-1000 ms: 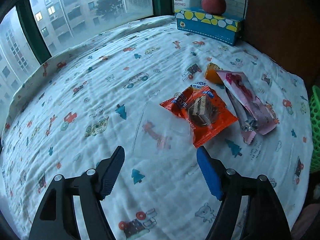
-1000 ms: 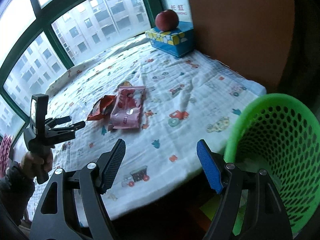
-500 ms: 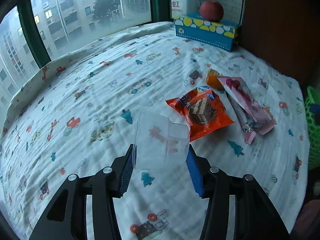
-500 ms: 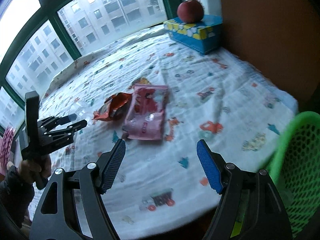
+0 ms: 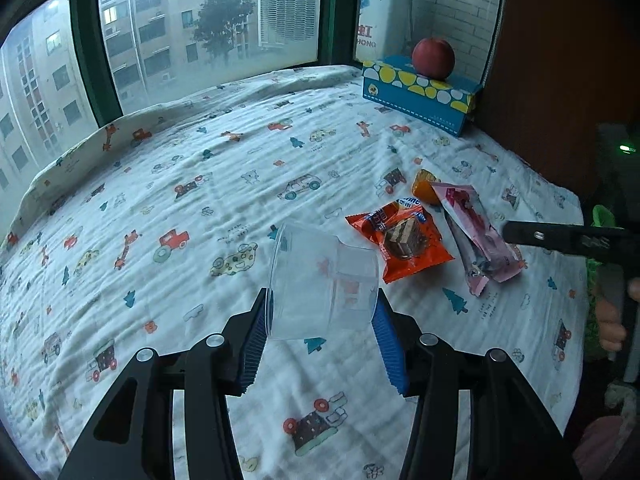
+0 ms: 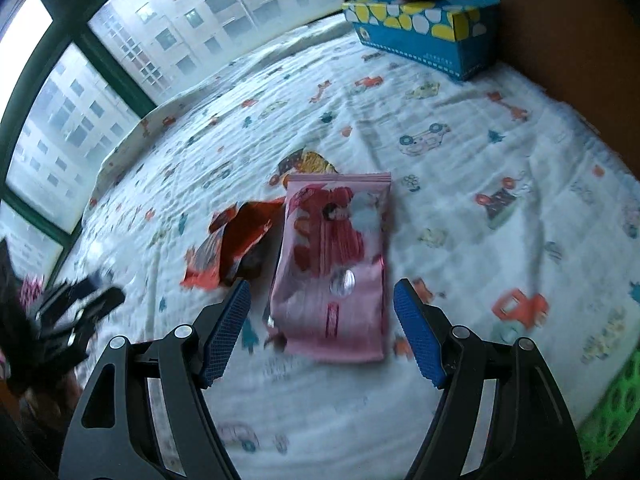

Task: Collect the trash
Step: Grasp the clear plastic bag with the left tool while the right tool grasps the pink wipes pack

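The left gripper (image 5: 320, 328) is clamped on a clear plastic cup (image 5: 322, 280), held above the middle of the bed (image 5: 160, 184). The right gripper (image 6: 322, 328), fingers apart, hovers over the pink wrapper (image 6: 334, 264), which lies beside the orange wrapper (image 6: 236, 240) toward the bed's right edge.

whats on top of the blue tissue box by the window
A red apple sits on the blue tissue box, toward its wall end. The part of the box top under the apple is covered, so nothing there can be seen.
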Action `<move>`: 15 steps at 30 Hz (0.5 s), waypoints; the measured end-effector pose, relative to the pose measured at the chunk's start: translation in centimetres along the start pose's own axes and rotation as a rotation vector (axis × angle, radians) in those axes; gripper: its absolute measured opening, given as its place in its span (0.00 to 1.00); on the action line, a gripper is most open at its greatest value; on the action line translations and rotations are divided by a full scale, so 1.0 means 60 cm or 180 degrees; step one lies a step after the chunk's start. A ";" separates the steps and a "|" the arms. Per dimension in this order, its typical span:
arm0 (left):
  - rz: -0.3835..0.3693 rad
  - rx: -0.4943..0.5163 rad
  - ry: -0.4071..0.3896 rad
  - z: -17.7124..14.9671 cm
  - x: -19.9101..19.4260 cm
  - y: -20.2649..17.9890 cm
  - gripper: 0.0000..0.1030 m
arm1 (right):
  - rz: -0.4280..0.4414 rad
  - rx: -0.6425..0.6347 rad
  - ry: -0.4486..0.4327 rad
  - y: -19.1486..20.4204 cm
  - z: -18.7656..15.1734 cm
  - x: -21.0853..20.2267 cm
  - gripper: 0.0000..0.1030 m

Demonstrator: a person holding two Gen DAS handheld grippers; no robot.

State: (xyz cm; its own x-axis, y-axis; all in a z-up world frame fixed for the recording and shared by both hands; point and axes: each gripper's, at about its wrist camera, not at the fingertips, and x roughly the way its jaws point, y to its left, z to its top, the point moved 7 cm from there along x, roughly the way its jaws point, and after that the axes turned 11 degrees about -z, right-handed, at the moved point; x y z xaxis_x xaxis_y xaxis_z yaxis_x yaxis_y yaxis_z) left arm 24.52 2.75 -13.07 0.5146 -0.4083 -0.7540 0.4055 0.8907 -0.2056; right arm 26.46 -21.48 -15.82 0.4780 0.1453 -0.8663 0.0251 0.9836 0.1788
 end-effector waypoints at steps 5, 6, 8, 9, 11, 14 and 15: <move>-0.0005 -0.0060 -0.0027 -0.004 -0.007 0.010 0.47 | -0.0213 -0.0101 0.0046 0.012 0.020 0.035 0.71; -0.0009 -0.0075 -0.0031 -0.006 -0.008 0.013 0.47 | -0.0220 -0.0105 0.0063 0.014 0.021 0.040 0.71; -0.0005 -0.0095 -0.0033 -0.009 -0.010 0.018 0.47 | -0.0229 -0.0114 0.0096 0.021 0.022 0.050 0.74; -0.0006 -0.0105 -0.0029 -0.010 -0.010 0.020 0.47 | -0.0254 -0.0121 0.0097 0.022 0.022 0.053 0.76; -0.0010 -0.0141 -0.0018 -0.015 -0.009 0.025 0.47 | -0.0374 -0.0162 0.0073 0.026 0.023 0.059 0.76; -0.0017 -0.0177 -0.0018 -0.018 -0.009 0.030 0.47 | -0.0606 -0.0288 0.0062 0.028 0.019 0.069 0.72; -0.0018 -0.0184 -0.0021 -0.019 -0.009 0.031 0.47 | -0.0657 -0.0318 0.0062 0.027 0.016 0.071 0.71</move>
State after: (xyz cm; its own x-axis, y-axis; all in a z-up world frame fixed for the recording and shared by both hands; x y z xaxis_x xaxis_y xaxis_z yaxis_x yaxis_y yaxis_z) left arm 24.14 4.85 -13.72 0.5175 -0.4146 -0.7485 0.3642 0.8983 -0.2458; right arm 29.40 -19.35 -18.75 0.4546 -0.0591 -0.8887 0.0331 0.9982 -0.0494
